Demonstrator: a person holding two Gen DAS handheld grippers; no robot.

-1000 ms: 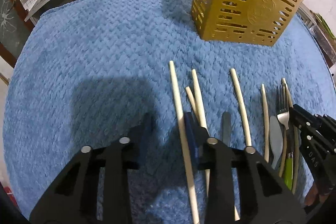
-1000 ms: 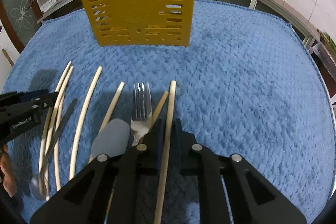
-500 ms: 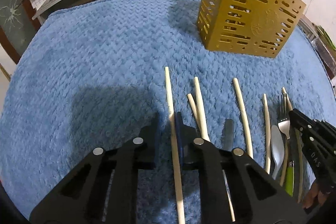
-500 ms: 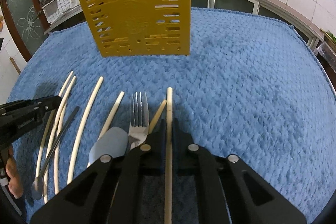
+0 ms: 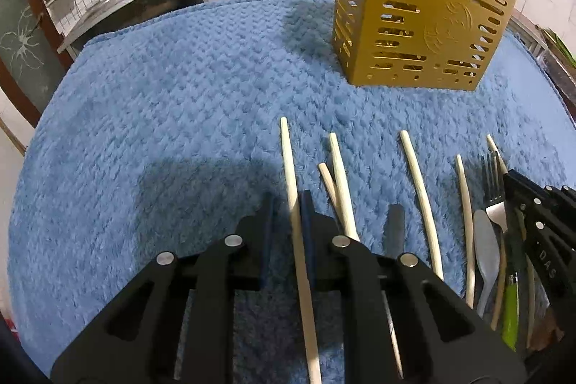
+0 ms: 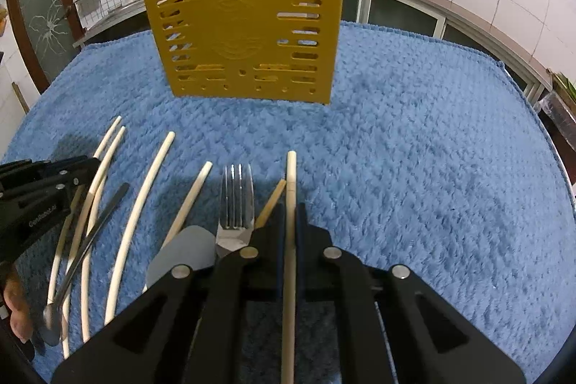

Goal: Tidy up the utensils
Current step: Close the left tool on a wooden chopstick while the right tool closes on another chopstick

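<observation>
The left hand-held gripper [image 5: 288,204] has just been closing, and its jaws now stand nearly together with a pale chopstick [image 5: 292,182] between them; the right-hand pad touches the stick, while contact on the other side cannot be told. The right hand-held gripper [image 6: 289,216] is clamped tight on another chopstick [image 6: 291,182] at the right end of the row.

Both sticks run straight ahead along their gripper's fingers, tips pointing toward the yellow slotted holder [image 6: 244,24], which stands upright on the blue towel [image 5: 162,96] covering the tabletop, well apart from the row. Seen from the left wrist the holder [image 5: 417,20] lies ahead and to the right; from the right wrist it is ahead and slightly left. Neither hand looks clearly nearer. Judged from this, each stick would have to be lifted and tipped upright to drop into the holder's open top.

The sticks are slender, smooth and cream-coloured, likely light and apt to pivot in a pinch near one end. Between the two grippers lie more chopsticks, a fork [image 6: 235,197] with its tines toward the holder, a grey spatula-like blade [image 6: 180,254], a dark-handled utensil [image 6: 90,240] and a green-handled one [image 5: 511,301], all roughly parallel on the towel
</observation>
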